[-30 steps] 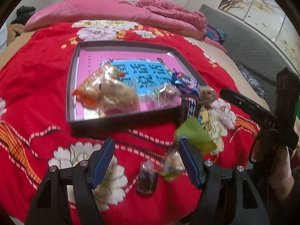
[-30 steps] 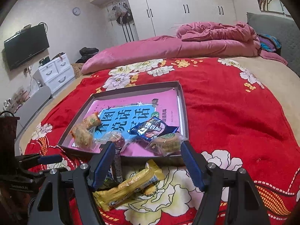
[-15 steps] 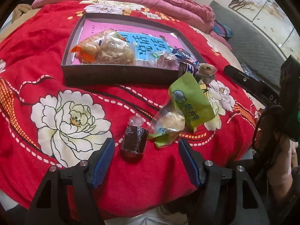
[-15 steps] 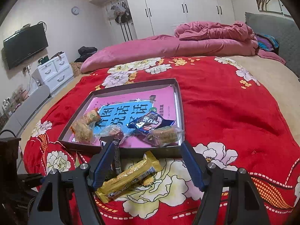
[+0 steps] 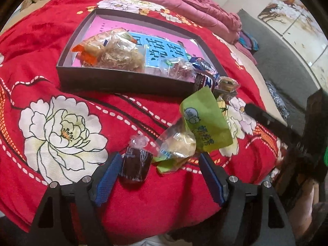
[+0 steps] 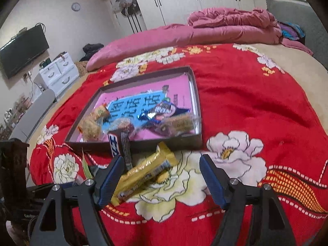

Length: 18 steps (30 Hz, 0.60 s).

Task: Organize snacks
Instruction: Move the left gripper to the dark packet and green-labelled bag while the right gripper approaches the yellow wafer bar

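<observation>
Snacks (image 5: 174,147) (loose), dark tray (image 5: 123,81), red blanket (image 5: 51,78)

Under your grippers the red blanket (image 5: 71,41) looks like plush, velvety cloth. The dark snack (image 5: 136,164) sits in clear crinkly plastic, the yellow bar (image 6: 143,174) in glossy foil-like wrap. The box (image 5: 123,82) walls look like matt card.

Two hand-held grippers: the left gripper (image 5: 158,165) and right gripper (image 6: 162,169) share one build, with black angular frames cut by triangular openings and round silver screws at the joints. Each carries two flat fingers faced with ribbed blue pads (image 5: 109,174). From the left camera, the right one's long black body bears small pale lettering.
</observation>
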Each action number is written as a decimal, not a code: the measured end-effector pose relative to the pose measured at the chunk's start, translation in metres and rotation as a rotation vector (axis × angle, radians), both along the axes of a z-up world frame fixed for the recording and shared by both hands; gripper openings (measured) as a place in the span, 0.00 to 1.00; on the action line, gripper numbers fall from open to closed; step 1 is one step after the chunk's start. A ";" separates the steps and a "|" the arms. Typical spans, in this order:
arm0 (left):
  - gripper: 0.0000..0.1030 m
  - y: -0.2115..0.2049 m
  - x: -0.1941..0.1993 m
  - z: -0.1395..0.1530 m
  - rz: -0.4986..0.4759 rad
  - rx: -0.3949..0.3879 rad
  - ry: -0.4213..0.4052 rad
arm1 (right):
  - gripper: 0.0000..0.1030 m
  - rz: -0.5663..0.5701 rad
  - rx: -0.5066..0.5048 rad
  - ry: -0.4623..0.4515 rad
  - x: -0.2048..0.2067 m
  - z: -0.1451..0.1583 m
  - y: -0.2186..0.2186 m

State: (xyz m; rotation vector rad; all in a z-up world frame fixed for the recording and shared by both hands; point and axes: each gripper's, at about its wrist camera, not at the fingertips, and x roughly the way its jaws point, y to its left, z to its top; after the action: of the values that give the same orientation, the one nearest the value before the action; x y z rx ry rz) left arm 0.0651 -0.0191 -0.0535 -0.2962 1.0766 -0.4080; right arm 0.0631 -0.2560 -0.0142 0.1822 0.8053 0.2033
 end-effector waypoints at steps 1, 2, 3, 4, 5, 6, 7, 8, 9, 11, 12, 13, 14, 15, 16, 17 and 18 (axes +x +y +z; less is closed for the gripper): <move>0.76 0.000 0.001 0.000 0.009 -0.005 0.004 | 0.73 0.003 0.004 0.015 -0.001 -0.002 0.000; 0.76 0.000 0.002 0.000 0.015 -0.008 0.006 | 0.73 0.004 0.007 0.022 -0.001 -0.003 0.001; 0.76 -0.001 0.003 0.000 0.021 -0.010 0.006 | 0.73 0.009 0.013 0.032 -0.001 -0.005 0.001; 0.76 -0.003 0.004 0.000 0.027 -0.008 0.004 | 0.73 0.013 0.016 0.040 -0.002 -0.007 0.002; 0.76 -0.005 0.004 -0.001 0.030 -0.002 0.003 | 0.73 0.018 0.017 0.048 -0.002 -0.008 0.003; 0.76 -0.007 0.005 -0.001 0.035 0.008 0.002 | 0.73 0.023 0.018 0.055 -0.003 -0.009 0.004; 0.76 -0.009 0.005 -0.002 0.040 0.017 0.000 | 0.73 0.030 0.017 0.065 -0.003 -0.011 0.006; 0.76 -0.011 0.006 -0.003 0.044 0.025 -0.001 | 0.73 0.037 0.018 0.073 -0.004 -0.013 0.008; 0.76 -0.013 0.006 -0.003 0.047 0.036 -0.003 | 0.73 0.042 0.018 0.078 -0.004 -0.014 0.010; 0.76 -0.017 0.006 -0.005 0.051 0.060 -0.011 | 0.73 0.054 0.017 0.091 -0.003 -0.017 0.014; 0.76 -0.018 0.006 -0.005 0.055 0.067 -0.014 | 0.73 0.058 0.016 0.094 -0.003 -0.018 0.016; 0.76 -0.019 0.007 -0.006 0.057 0.067 -0.016 | 0.73 0.060 0.016 0.099 -0.002 -0.019 0.018; 0.76 -0.019 0.008 -0.007 0.059 0.069 -0.018 | 0.73 0.060 0.020 0.102 -0.001 -0.020 0.019; 0.76 -0.019 0.008 -0.007 0.061 0.069 -0.020 | 0.73 0.060 0.031 0.109 0.000 -0.022 0.020; 0.76 -0.019 0.009 -0.008 0.062 0.069 -0.024 | 0.73 0.061 0.046 0.120 0.002 -0.024 0.021; 0.76 -0.019 0.010 -0.008 0.062 0.069 -0.026 | 0.73 0.064 0.060 0.130 0.003 -0.025 0.022; 0.76 -0.019 0.009 -0.009 0.063 0.068 -0.028 | 0.73 0.064 0.073 0.137 0.004 -0.026 0.023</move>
State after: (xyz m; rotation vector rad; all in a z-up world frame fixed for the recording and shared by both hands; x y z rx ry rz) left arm 0.0746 -0.0381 -0.0623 -0.2628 1.0489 -0.3177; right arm 0.0672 -0.2333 -0.0404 0.2407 0.9413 0.2835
